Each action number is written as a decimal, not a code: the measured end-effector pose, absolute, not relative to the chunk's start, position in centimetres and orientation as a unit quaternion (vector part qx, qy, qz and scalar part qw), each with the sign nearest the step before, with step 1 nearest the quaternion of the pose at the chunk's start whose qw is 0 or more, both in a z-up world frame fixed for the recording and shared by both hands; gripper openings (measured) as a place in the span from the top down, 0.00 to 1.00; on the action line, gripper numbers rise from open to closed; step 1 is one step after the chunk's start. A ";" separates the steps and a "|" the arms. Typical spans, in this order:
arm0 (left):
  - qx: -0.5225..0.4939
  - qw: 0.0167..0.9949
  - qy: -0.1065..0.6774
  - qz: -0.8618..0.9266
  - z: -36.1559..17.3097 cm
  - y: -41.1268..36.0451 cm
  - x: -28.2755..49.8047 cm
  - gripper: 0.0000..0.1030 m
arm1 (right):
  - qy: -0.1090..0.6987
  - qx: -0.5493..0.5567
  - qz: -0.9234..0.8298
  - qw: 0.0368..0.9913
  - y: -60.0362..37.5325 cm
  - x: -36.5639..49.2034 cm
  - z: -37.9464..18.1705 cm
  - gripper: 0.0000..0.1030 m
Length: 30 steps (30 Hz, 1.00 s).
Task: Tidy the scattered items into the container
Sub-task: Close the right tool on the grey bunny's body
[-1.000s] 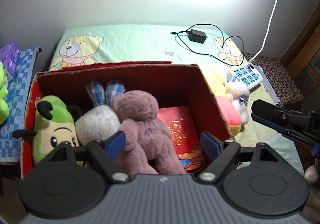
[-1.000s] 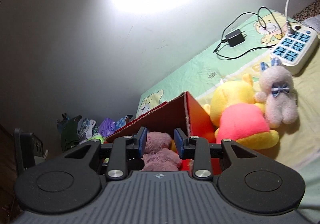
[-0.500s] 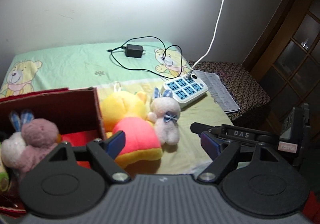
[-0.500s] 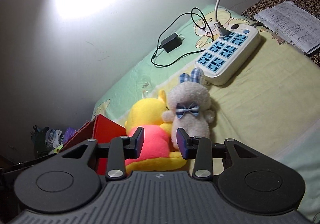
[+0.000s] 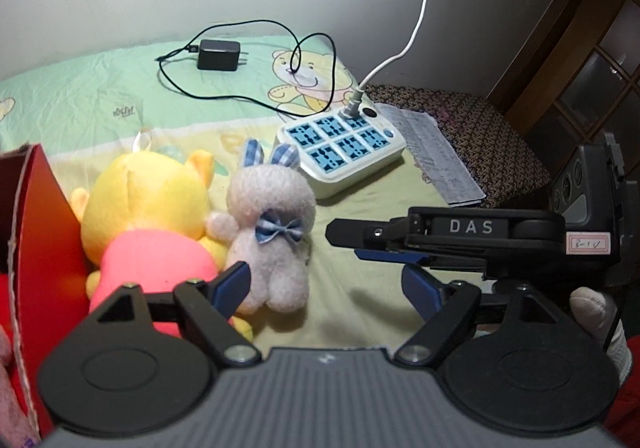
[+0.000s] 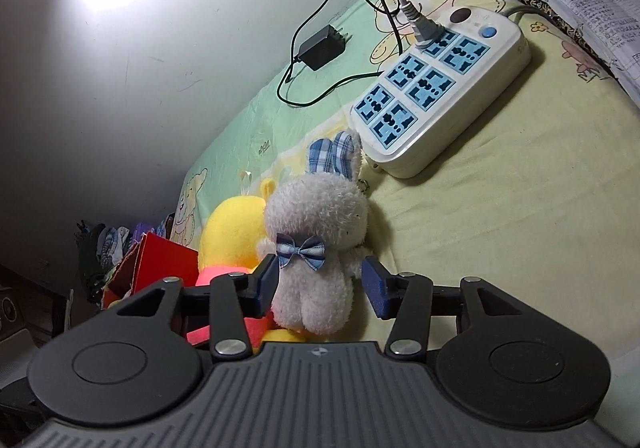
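Right gripper (image 6: 320, 284) spread about rabbit (image 6: 316, 248), lower centre, untouched (aligned for pickup). Left gripper (image 5: 326, 288) spread, empty, clear. Box (image 5: 36, 244) at left edge.

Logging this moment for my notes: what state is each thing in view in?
Right tongs: open, straddling the white bunny, not clamped.
Left tongs: open, empty.
White bunny: on the bed, against the yellow bear.
Yellow bear: lying outside the red box.
Red box: open.
Power strip: one plug inserted.

Grey bunny (image 6: 316, 248) lies beside yellow bear (image 5: 148, 216), near red box (image 5: 44, 248).
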<state>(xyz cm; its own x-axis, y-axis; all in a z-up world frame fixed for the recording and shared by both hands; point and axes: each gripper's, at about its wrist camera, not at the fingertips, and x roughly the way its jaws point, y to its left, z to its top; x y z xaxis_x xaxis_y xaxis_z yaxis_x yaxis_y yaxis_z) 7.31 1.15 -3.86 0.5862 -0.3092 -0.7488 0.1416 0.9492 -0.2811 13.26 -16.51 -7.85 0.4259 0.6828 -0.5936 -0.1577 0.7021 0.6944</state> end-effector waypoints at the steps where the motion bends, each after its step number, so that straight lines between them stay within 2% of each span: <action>1: -0.094 0.885 0.439 -0.126 -4.2 1.0 7.8 0.17 | 0.469 0.275 0.267 0.796 -16.2 13.6 -8.0 0.47; 3: -0.096 0.880 0.448 -0.125 -5.0 0.9 8.9 0.17 | 0.475 0.264 0.273 0.794 -15.8 14.3 -8.4 0.44; 12: -0.087 0.869 0.474 -0.114 -7.2 0.3 12.3 0.17 | 0.502 0.275 0.297 0.764 -15.2 17.6 -9.9 0.44; 16: -0.084 0.866 0.480 -0.110 -7.8 0.1 13.2 0.10 | 0.513 0.270 0.308 0.754 -14.3 18.1 -10.5 0.43; 21: -0.077 0.864 0.485 -0.110 -8.5 -0.5 14.2 0.07 | 0.520 0.273 0.317 0.745 -13.7 18.7 -11.1 0.41; 27: -0.082 0.865 0.482 -0.108 -8.7 -0.4 14.4 0.09 | 0.526 0.283 0.327 0.732 -13.9 19.0 -11.3 0.51; 30: -0.084 0.867 0.478 -0.110 -8.5 -0.5 14.3 0.14 | 0.522 0.287 0.324 0.735 -14.4 18.9 -11.0 0.54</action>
<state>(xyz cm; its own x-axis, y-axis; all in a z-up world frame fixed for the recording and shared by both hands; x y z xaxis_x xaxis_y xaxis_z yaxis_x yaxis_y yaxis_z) 14.28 -0.51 -8.51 0.5181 -0.2712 -0.8112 0.1100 0.9617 -0.2512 18.92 -14.38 -11.00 0.2445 0.7753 -0.5823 -0.1763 0.6261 0.7596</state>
